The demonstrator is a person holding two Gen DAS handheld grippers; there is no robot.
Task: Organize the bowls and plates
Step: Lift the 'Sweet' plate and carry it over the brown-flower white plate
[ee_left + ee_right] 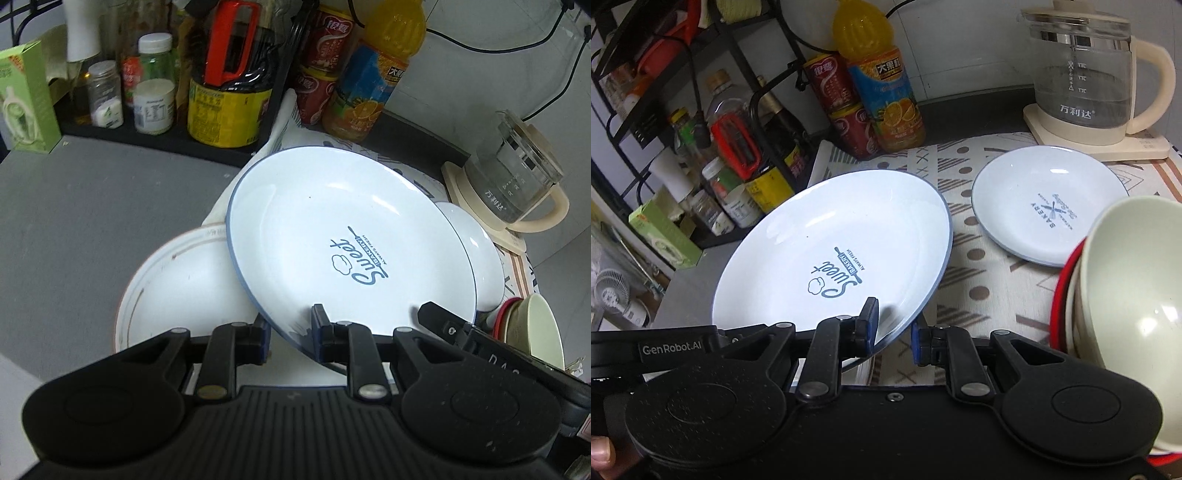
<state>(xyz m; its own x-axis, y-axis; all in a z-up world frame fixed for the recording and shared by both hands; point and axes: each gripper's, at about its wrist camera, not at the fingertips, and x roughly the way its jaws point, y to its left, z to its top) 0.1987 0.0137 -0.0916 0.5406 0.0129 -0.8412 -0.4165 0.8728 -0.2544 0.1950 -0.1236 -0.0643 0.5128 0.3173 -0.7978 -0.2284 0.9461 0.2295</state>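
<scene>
A large white plate with a blue rim and "Sweet Bakery" print (347,236) (834,258) is tilted above the counter. My left gripper (290,334) is shut on its near rim. My right gripper (894,332) is shut on the same plate's rim from the other side. A brown-rimmed white plate (177,288) lies under it on the left. A smaller blue-rimmed plate (1045,203) (472,243) rests on the patterned mat. Stacked cream and red bowls (1123,295) (532,332) stand at the right.
A glass kettle on a cream base (1086,74) (517,181) stands at the back right. An orange juice bottle (882,77), red cans (838,92) and a black rack of jars and bottles (184,81) line the back. The patterned mat (979,266) covers the counter.
</scene>
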